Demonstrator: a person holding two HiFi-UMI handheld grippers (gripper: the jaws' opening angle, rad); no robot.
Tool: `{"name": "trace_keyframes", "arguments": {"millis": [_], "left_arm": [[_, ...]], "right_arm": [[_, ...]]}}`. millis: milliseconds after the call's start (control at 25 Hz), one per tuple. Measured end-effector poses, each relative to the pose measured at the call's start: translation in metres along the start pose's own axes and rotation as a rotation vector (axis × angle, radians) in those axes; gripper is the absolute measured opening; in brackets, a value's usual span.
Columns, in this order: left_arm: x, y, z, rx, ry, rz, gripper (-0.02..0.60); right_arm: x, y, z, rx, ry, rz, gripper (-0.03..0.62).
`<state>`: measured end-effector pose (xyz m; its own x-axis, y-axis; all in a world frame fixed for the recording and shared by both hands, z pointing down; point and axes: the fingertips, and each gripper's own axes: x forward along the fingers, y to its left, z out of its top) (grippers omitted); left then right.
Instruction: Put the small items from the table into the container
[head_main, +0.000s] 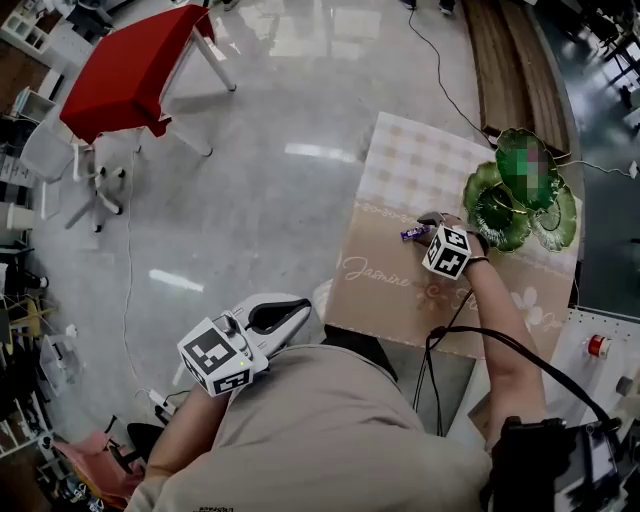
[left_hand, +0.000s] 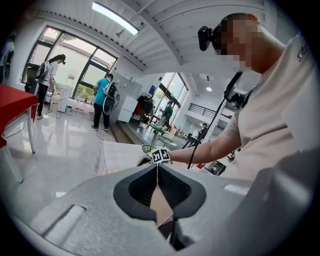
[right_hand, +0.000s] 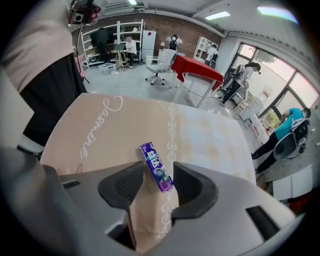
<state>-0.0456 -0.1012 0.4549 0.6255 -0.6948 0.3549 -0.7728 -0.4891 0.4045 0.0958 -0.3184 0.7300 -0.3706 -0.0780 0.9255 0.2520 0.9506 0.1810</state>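
Right gripper: tipped steeply down over the table, jaws standing wide. Nothing is clamped, and neither pad is on the pack of gum lying between them.
Pack of gum: purple, flat on the cloth, near the green dish, on the dish's left side in the head view.
Left gripper: jaws together and empty, off the table and well apart from the dish, close to the person's body.
Green dish: leaf-shaped, at the table's far right corner. I cannot tell what it holds.
Risk, twist: the pack lies slantwise across the gap, so closing jaws may catch one corner and spin it out.
Risk, cloth: jaws set too low could pinch the cloth with the pack and tug the dish along.
Risk, drop: the pack is slim and glossy, so a light grip may let it slide out short of the dish's rim.
Surface: beige cloth, checked, with script lettering, lying smooth.
Room: glossy pale floor with light reflections, a red table well apart from the dish, a cable trailing past, people by tall windows.
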Motion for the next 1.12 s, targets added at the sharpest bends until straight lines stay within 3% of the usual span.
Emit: {"name": "trace_keyframes", "arguments": {"millis": [160, 360, 480, 760, 1120], "left_arm": [[0.007, 0.001, 0.001, -0.007, 0.008, 0.014, 0.009], [0.012, 0.000, 0.002, -0.018, 0.013, 0.022, 0.009], [0.013, -0.001, 0.003, -0.015, 0.017, 0.021, 0.009], [0.019, -0.005, 0.004, 0.003, 0.032, -0.021, 0.009], [0.035, -0.023, 0.008, 0.057, 0.050, -0.126, 0.009]], "right_arm": [[0.004, 0.000, -0.002, 0.023, -0.021, 0.102, 0.187], [0.005, 0.006, -0.002, 0.082, -0.058, 0.184, 0.124], [0.003, 0.006, -0.003, 0.125, -0.082, 0.165, 0.095], [-0.011, 0.013, -0.005, 0.223, -0.089, 0.087, 0.094], [-0.095, 0.013, 0.011, 0.355, -0.166, -0.046, 0.092]]}}
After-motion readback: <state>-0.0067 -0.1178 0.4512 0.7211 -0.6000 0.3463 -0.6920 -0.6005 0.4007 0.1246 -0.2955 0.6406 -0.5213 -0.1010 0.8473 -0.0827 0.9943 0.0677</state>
